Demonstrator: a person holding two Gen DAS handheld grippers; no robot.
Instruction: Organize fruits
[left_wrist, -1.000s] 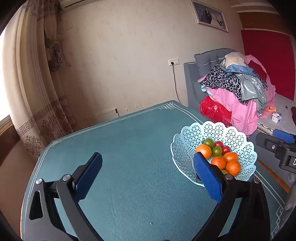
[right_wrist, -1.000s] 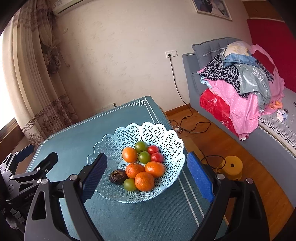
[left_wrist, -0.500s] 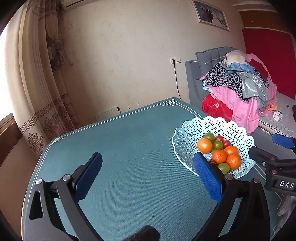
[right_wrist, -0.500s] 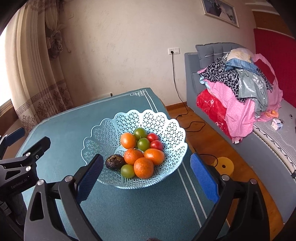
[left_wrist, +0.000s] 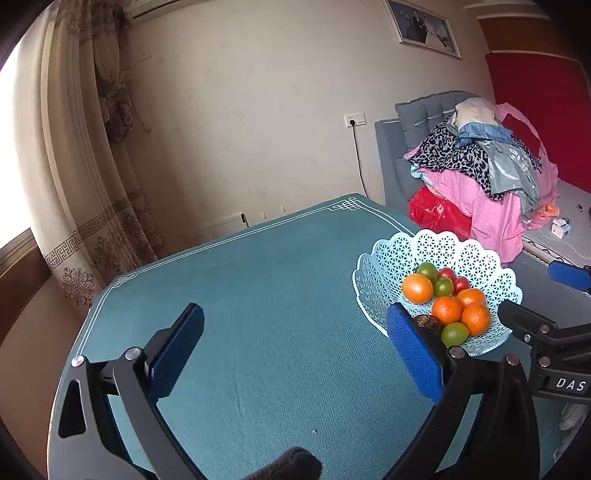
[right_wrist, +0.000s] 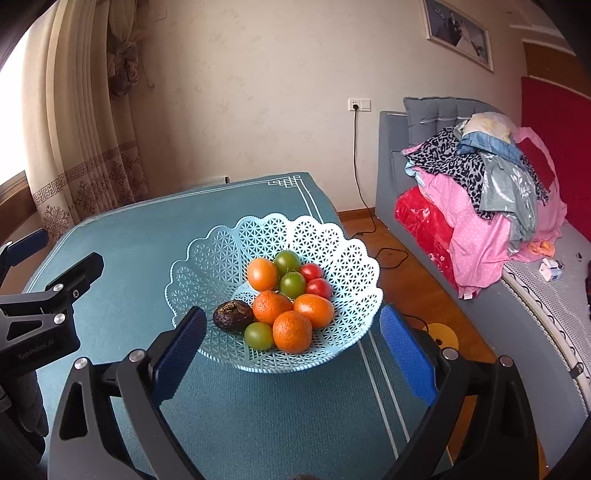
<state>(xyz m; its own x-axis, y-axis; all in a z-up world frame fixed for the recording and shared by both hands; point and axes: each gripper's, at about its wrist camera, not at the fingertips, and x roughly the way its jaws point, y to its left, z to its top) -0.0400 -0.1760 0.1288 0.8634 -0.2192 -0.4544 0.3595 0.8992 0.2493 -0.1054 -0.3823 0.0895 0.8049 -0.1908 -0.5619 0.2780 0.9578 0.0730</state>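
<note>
Fruits (right_wrist: 284, 299) sit heaped in the basket (right_wrist: 332, 240) just ahead of the right claw (right_wrist: 291, 347), whose jaws have just been opening wide, empty, ready to pick.

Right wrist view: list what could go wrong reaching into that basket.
The pale blue lattice plastic basket sits near the teal table's right edge; a push could slide it off. The round orange, green and red fruits are heaped touching, so lifting one may roll others. The open right gripper might pinch the basket rim.
</note>
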